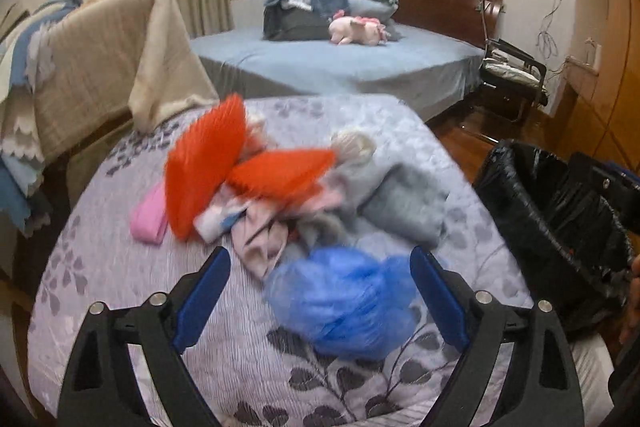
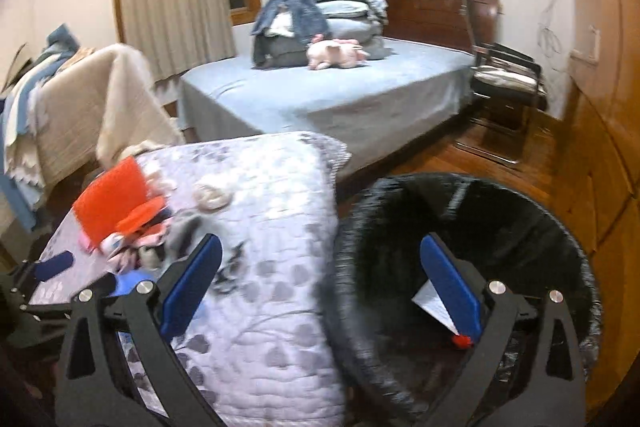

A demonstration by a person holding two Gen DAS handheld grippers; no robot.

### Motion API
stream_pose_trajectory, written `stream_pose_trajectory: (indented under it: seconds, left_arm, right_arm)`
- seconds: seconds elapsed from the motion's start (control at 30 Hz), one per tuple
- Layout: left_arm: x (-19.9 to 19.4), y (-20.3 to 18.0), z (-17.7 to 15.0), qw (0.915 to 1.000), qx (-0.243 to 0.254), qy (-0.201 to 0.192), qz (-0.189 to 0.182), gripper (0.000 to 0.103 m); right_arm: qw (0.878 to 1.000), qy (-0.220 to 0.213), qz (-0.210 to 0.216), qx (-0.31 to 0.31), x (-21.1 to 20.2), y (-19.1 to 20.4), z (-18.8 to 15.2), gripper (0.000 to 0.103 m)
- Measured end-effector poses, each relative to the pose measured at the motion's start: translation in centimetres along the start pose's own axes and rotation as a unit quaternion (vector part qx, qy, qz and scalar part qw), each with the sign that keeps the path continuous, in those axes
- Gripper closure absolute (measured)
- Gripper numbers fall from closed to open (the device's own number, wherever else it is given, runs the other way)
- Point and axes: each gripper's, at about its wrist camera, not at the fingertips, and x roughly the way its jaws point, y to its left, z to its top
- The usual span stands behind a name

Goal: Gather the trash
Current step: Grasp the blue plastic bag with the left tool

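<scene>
The crumpled blue plastic bag (image 1: 344, 303) lies on the floral quilt (image 1: 120, 307), on the near side of the heap of clothes (image 1: 320, 203); its far edge appears to touch the heap's pale garments. My left gripper (image 1: 320, 295) has its jaws spread wide, one on each side of the bag, nothing gripped; the blur hides whether the fingers (image 1: 202, 301) touch it. My right gripper (image 2: 320, 291) is also spread and empty, straddling the rim of the black-lined bin (image 2: 540, 227), which stands beside the quilt's edge, to the right of the bag. White paper (image 2: 434, 303) lies inside the bin.

Risks, as I judge them: closing low would pinch quilt fabric together with the thin plastic. The bag is loose and springy, so a shallow bite may slip during the carry. The orange items (image 1: 208, 163) and a pink one (image 1: 150, 219), beyond the bag within the heap, could snag or be dragged along.
</scene>
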Motion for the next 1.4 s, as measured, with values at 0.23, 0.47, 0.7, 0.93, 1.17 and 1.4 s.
stream_pose_trajectory:
  seconds: [0.23,0.47,0.7,0.93,1.17,1.4]
  left_arm:
    - [2.3,0.0,-1.4,0.9993,0.0,0.028,-0.026,0.041]
    - [2.8,-0.5,-1.9,0.9967,0.005,0.036,-0.073,0.089]
    - [1.4,1.2,-1.1,0.9955,-0.027,0.023,-0.088,0.098]
    - [-1.7,4.8,0.8,0.9968,-0.05,-0.023,-0.058,0.099]
    - [-3.7,9.6,2.1,0.9953,-0.08,-0.054,-0.005,0.099]
    - [-2.9,13.6,0.9,0.9952,-0.083,-0.025,0.047,0.099]
  right_arm:
    - [1.0,0.015,0.018,-0.007,1.0,1.7,-1.0,0.006]
    - [1.0,0.018,0.02,-0.016,1.4,2.0,-1.4,0.006]
    - [0.999,0.017,0.03,-0.022,2.1,3.0,-0.9,0.006]
    - [0.998,0.012,0.052,-0.035,3.3,5.5,0.1,0.006]
    - [0.994,0.009,0.09,-0.056,5.1,10.1,1.6,0.007]
    - [0.99,0.019,0.113,-0.079,6.5,14.2,1.7,0.007]
